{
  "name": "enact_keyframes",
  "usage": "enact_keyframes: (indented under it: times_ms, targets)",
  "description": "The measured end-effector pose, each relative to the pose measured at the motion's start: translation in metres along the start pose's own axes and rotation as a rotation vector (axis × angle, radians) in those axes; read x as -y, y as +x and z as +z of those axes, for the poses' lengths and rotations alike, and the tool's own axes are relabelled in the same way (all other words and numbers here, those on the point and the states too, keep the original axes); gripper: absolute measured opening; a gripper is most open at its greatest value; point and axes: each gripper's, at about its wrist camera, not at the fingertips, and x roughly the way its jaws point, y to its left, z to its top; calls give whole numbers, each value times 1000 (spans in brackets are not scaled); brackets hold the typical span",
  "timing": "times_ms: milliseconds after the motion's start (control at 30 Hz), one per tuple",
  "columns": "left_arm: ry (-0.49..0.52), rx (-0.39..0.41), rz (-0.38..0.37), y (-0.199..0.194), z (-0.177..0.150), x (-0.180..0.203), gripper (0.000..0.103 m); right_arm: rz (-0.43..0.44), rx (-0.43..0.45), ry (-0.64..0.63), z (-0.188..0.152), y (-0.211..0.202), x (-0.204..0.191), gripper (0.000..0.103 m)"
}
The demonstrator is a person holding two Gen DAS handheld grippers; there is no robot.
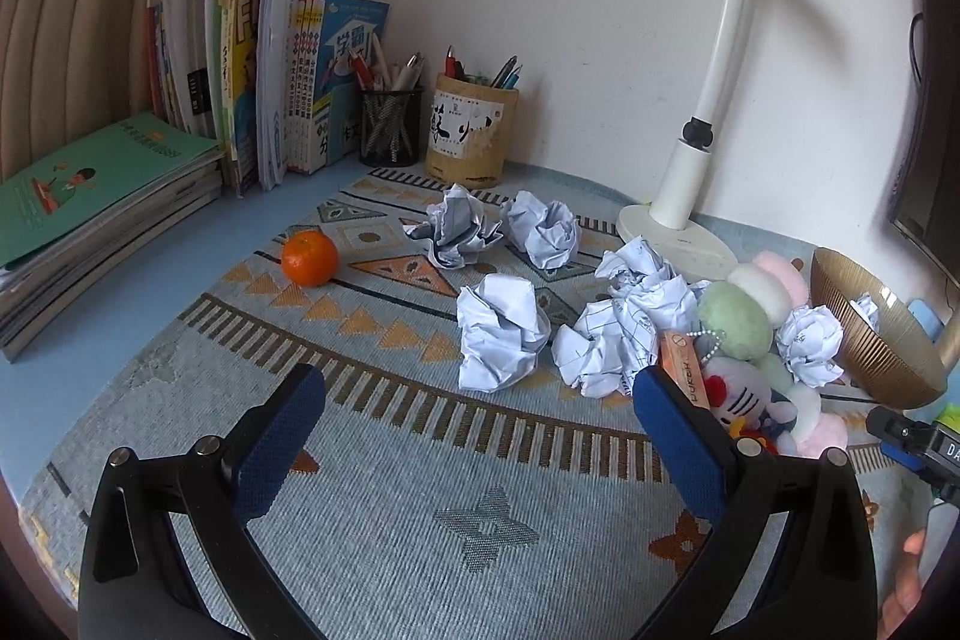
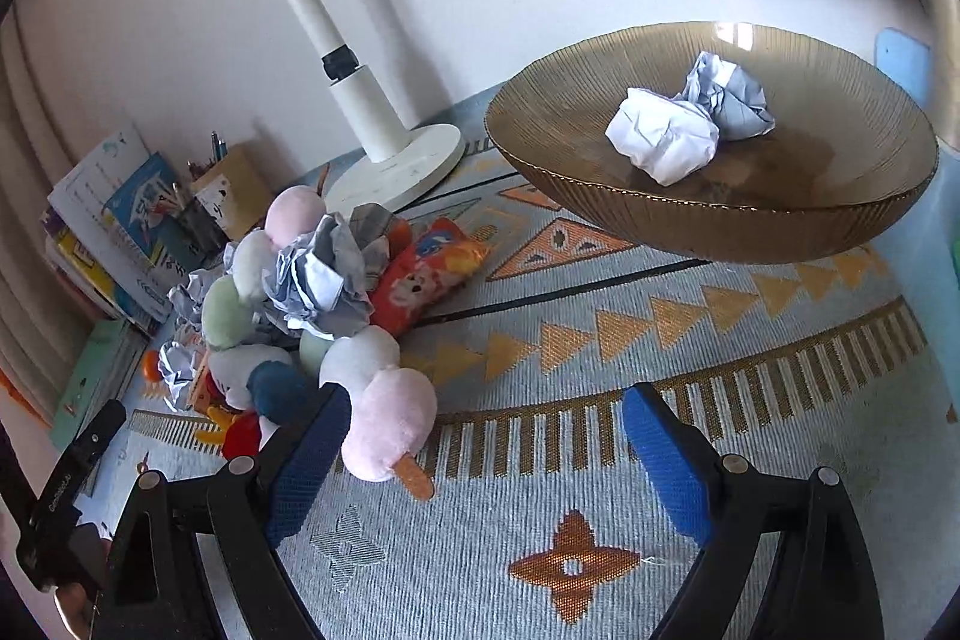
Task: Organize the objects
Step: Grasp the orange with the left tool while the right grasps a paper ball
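Several crumpled paper balls lie on the patterned mat; the nearest one (image 1: 501,331) is just ahead of my left gripper (image 1: 477,415), which is open and empty above the mat. An orange (image 1: 309,257) sits at the left. A gold bowl (image 2: 714,220) holds two paper balls (image 2: 663,134); it also shows in the left wrist view (image 1: 888,346). My right gripper (image 2: 486,436) is open and empty, in front of the bowl, its left finger beside a pastel plush skewer (image 2: 384,400). A paper ball (image 2: 327,274) rests on the plush pile.
A white desk lamp (image 1: 684,196) stands behind the papers. Two pen holders (image 1: 465,136) and upright books (image 1: 264,52) line the wall; a stack of notebooks (image 1: 90,214) lies far left. A Hello Kitty toy (image 1: 741,394) and a red snack bag (image 2: 426,274) are in the pile.
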Motion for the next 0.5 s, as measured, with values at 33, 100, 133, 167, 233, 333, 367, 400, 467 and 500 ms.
enact_keyframes:
  times_ms: [33,100,133,167,233,333,367,400,467,500]
  targets:
    - [1,-1,-2,-1,0,0,102,-7,5,-6,0,-1,-2,91]
    - [-3,-4,-15,-3,1,-4,102,-23,21,-26,-1,-4,-6,91]
    - [-8,-5,-20,-4,3,-7,102,-32,31,-39,-2,-6,-9,91]
    - [-17,2,-25,-9,7,-16,102,-44,43,-59,-3,-9,-14,91]
    - [-3,34,24,-17,16,-31,102,-34,46,-101,-8,-15,-31,91]
    - [17,-6,91,-10,42,-70,102,183,-57,-93,-15,-13,-63,91]
    - [28,-66,82,2,48,-81,102,260,-100,-99,-16,-10,-82,91]
    - [38,-111,83,12,52,-88,102,311,-134,-120,-18,-7,-102,91]
    - [73,-147,75,32,58,-100,102,354,-175,-188,-22,-1,-146,91]
    - [75,-147,69,39,60,-104,102,361,-199,-216,-23,5,-168,91]
